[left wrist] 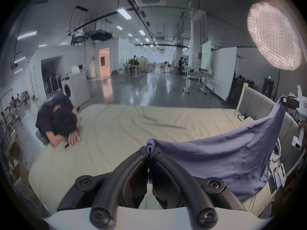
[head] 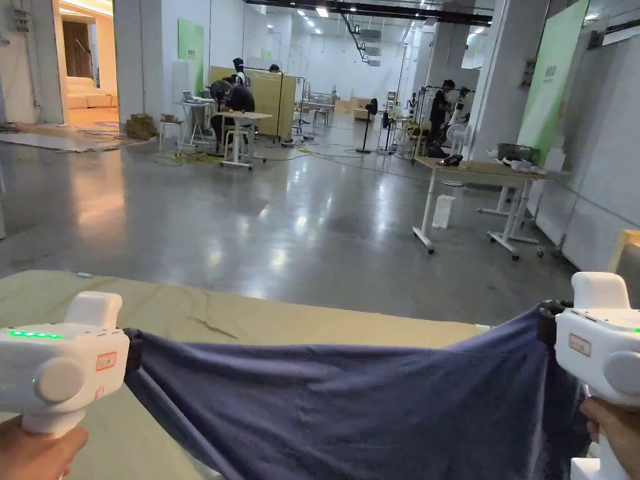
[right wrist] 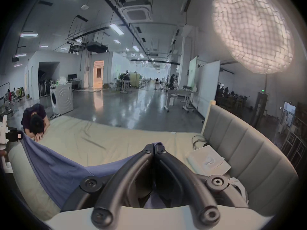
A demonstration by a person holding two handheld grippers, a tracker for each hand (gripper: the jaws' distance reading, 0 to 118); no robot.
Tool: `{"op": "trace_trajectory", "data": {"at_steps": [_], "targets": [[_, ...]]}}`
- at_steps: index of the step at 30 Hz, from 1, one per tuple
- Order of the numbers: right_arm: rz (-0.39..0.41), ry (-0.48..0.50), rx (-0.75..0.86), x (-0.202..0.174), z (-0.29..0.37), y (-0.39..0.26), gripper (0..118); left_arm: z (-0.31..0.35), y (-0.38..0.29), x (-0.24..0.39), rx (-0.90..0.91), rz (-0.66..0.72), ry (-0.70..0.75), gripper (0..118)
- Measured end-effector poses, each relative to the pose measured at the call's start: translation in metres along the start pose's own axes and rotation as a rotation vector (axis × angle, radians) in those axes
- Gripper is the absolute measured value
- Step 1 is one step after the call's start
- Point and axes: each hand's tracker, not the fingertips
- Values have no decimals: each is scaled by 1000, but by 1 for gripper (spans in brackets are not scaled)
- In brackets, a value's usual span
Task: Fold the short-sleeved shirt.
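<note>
- The blue shirt (head: 350,406) hangs in the air above the bed (head: 206,319), stretched between the 2 grippers and sagging in the middle.
- The left gripper (left wrist: 150,152) has its jaws pressed together on 1 corner of the shirt; a small bunch of cloth pokes out above the tips.
- From the head view that left gripper sits low on the left, with the person's left hand (head: 34,450) wrapped under its white handle.
- The right gripper (right wrist: 155,148) is likewise clamped tight on the other end of the shirt, a little fold of fabric showing past the jaw tips.
- The right hand (head: 615,431) holds that gripper a bit higher than the left one, so the top edge of the shirt slopes upward to the right.
- The lower part of the shirt drapes down toward the tan sheet; I cannot tell whether it touches.
- A padded grey headboard (right wrist: 245,150) stands on the right side of the bed, with some papers (right wrist: 209,162) lying on the sheet just beside it.
- At the far left corner of the bed, another person (left wrist: 61,122) leans over with head resting on the arms.
</note>
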Motion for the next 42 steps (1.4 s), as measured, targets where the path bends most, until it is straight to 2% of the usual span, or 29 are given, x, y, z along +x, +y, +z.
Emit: {"op": "trace_trajectory", "data": {"at_steps": [3, 7, 14, 29, 36, 42], "targets": [[-36, -20, 41, 17, 15, 29, 0, 2, 48, 7, 51, -23, -1, 5], [-36, -44, 65, 28, 23, 61, 0, 9, 105, 15, 120, -22, -13, 5], [-28, -75, 102, 22, 8, 102, 0, 1, 170, 19, 136, -60, 8, 5], [-13, -94, 120, -9, -96, 176, 0, -51, 236, 8, 123, -49, 60, 5], [25, -112, 170, -18, -112, 205, 0, -65, 262, 5, 155, -32, 74, 5], [35, -113, 192, -21, -105, 210, 0, -68, 259, 2, 171, -50, 81, 5]]}}
